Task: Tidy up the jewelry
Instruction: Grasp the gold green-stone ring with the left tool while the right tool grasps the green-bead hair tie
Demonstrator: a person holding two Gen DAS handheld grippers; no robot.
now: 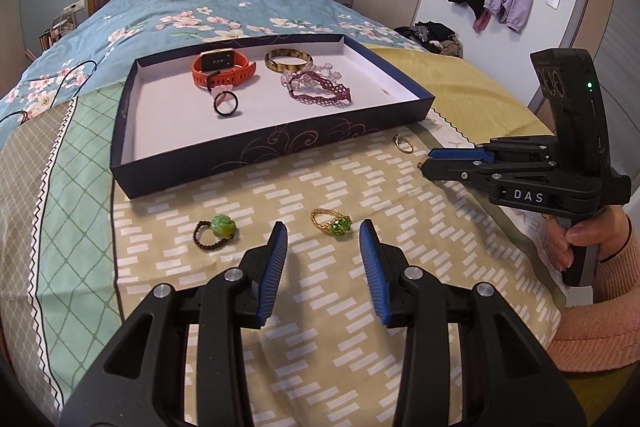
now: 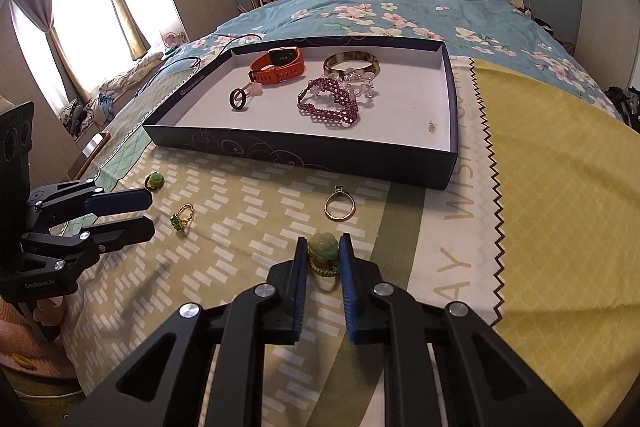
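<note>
My right gripper [image 2: 323, 239] is shut on a pale green flower ring [image 2: 325, 250] with a green beaded band, low over the patterned cloth; both pads touch the flower. In the left wrist view this gripper [image 1: 429, 159] comes in from the right. My left gripper [image 1: 323, 233] is open, and a gold ring with a green stone [image 1: 332, 223] lies on the cloth just beyond its tips. Left of it lies another green flower ring [image 1: 214, 229] on a dark beaded band. A thin silver ring [image 2: 339, 207] lies in front of the dark blue box tray [image 2: 320, 151].
The tray [image 1: 240, 159] holds an orange watch [image 1: 222, 67], a tortoiseshell bangle [image 1: 289, 61], a purple beaded bracelet [image 1: 320, 91], a clear crystal bracelet and a black ring [image 1: 226, 103]. All of it rests on a bed. A person's hand [image 1: 580, 239] holds the right gripper's handle.
</note>
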